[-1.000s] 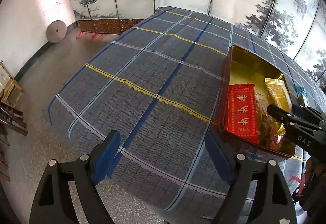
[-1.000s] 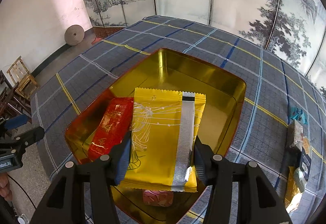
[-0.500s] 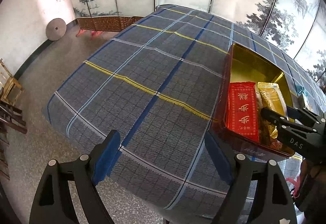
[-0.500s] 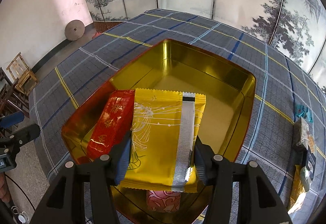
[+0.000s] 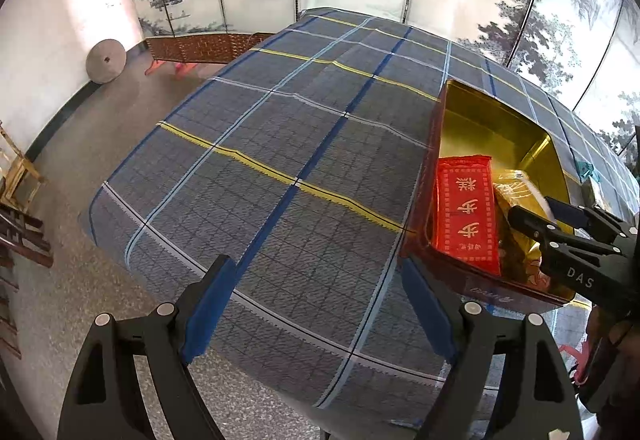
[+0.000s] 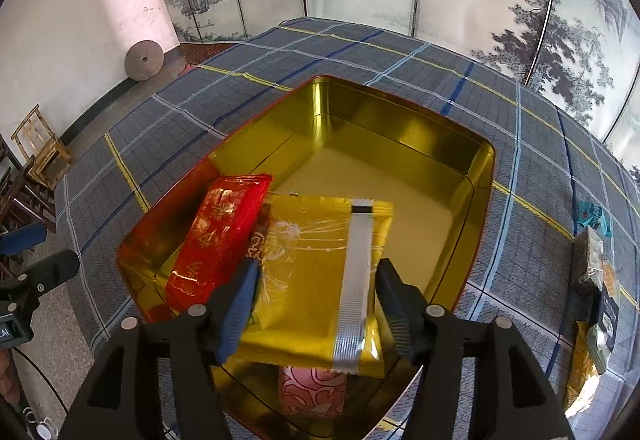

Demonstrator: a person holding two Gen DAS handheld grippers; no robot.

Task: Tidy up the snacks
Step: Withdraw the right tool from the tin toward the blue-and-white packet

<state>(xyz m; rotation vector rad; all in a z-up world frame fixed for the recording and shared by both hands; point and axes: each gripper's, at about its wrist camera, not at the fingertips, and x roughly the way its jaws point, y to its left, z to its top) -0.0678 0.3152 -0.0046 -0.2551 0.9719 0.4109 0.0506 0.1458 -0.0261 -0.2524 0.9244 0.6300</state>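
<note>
1. Left gripper (image 5: 316,310): jaws spread wide, nothing between the blue pads, hovering above the table edge.
2. Right gripper (image 6: 316,298): jaws closed against both sides of a yellow packet (image 6: 320,280), held over the tin (image 6: 400,128).

Left gripper (image 5: 316,304) — jaws apart over plaid tablecloth (image 5: 280,144); gold tin (image 5: 492,120) holds red packet (image 5: 466,212) — right gripper (image 5: 560,224) above it

The gold packet (image 6: 316,280) is covering most of a pink wrapper (image 6: 312,388) in the tin (image 6: 400,128) (print unreadable). Loose packets (image 6: 596,304) at the bench's right edge are being cropped and smeared by the lens.
</note>
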